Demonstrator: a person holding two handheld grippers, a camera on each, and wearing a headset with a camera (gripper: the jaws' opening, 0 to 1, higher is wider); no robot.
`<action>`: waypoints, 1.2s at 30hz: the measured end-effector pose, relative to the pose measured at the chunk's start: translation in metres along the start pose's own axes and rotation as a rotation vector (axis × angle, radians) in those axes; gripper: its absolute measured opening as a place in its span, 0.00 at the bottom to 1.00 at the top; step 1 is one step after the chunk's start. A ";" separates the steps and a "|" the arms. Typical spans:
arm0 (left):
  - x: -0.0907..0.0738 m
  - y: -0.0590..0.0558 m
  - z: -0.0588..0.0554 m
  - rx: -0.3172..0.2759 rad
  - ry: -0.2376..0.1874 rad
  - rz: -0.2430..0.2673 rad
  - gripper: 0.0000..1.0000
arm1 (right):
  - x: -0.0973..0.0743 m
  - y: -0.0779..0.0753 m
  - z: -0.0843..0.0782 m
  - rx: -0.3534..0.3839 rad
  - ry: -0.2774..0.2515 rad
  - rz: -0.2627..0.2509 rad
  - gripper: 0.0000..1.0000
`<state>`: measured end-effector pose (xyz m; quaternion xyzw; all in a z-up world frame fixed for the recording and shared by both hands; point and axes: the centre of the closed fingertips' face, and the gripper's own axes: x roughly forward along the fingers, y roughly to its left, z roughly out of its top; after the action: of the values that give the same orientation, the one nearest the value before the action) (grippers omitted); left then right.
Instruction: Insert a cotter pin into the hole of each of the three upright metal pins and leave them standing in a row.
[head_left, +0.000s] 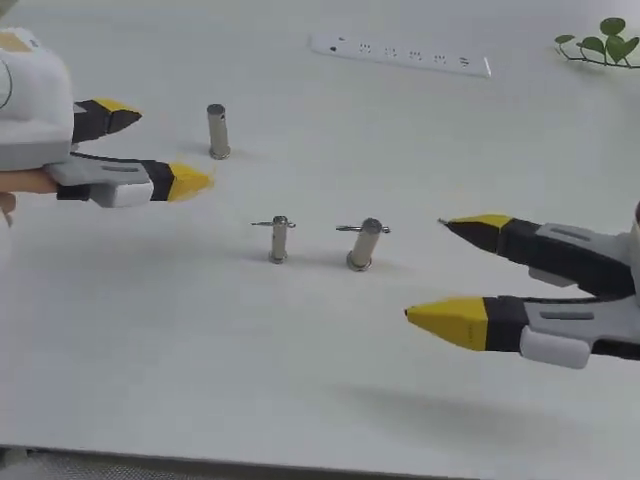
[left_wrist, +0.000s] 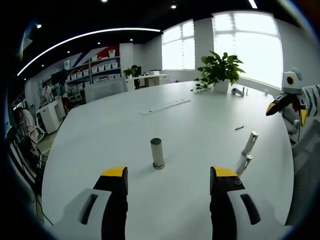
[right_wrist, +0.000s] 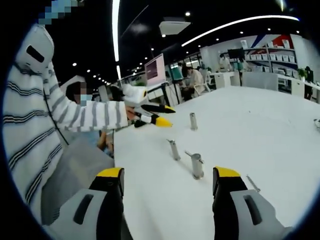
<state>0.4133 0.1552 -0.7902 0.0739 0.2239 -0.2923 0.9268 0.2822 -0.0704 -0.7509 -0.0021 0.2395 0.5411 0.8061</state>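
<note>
The white table (head_left: 330, 380) carries all the work.

Your left gripper (head_left: 170, 150) hovers over the left side of the table. Its jaws are spread wide and there is nothing between them. From the right gripper view, a striped sleeve (right_wrist: 75, 117) extends behind it.

Your right gripper (head_left: 428, 270) is held over the right side of the table. Its jaws are likewise wide apart and empty (its own view shows only bare tabletop in the gap).

A power strip (head_left: 400, 52) lies flat near the far edge. A potted plant (head_left: 605, 42) sits at the far right corner.

Three metal pins stand on their flanged bases between the two grippers:

- **The bare pin** (head_left: 218, 130) stands upright near the left gripper's jaw tips, set further back than the other two. Its head carries no cotter pin.
- **The middle pin** (head_left: 279, 240) stands upright, with a first cotter pin (head_left: 268, 224) passing through its head.
- **The right-hand pin** (head_left: 364, 243) stands just beside the middle pin and appears to lean slightly in the head view. A second cotter pin (head_left: 350, 229) passes through its head.

The two fitted pins stand side by side. The bare pin stands well apart from them, so the three do not form a straight row.

A loose cotter pin (right_wrist: 252, 183) lies flat on the table. In the right gripper view it is just beside one of that gripper's jaws, touching neither jaw.
</note>
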 end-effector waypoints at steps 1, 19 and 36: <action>0.003 0.001 0.001 -0.010 -0.004 0.001 0.61 | -0.003 -0.001 -0.003 0.008 0.003 -0.018 0.74; 0.055 0.014 -0.002 -0.008 0.035 -0.019 0.32 | -0.024 0.001 -0.014 0.080 -0.025 -0.150 0.77; 0.085 0.023 -0.001 0.016 0.083 0.008 0.20 | -0.036 -0.004 -0.013 0.103 -0.045 -0.203 0.78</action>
<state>0.4886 0.1313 -0.8300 0.0941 0.2594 -0.2870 0.9173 0.2700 -0.1072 -0.7498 0.0270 0.2474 0.4437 0.8609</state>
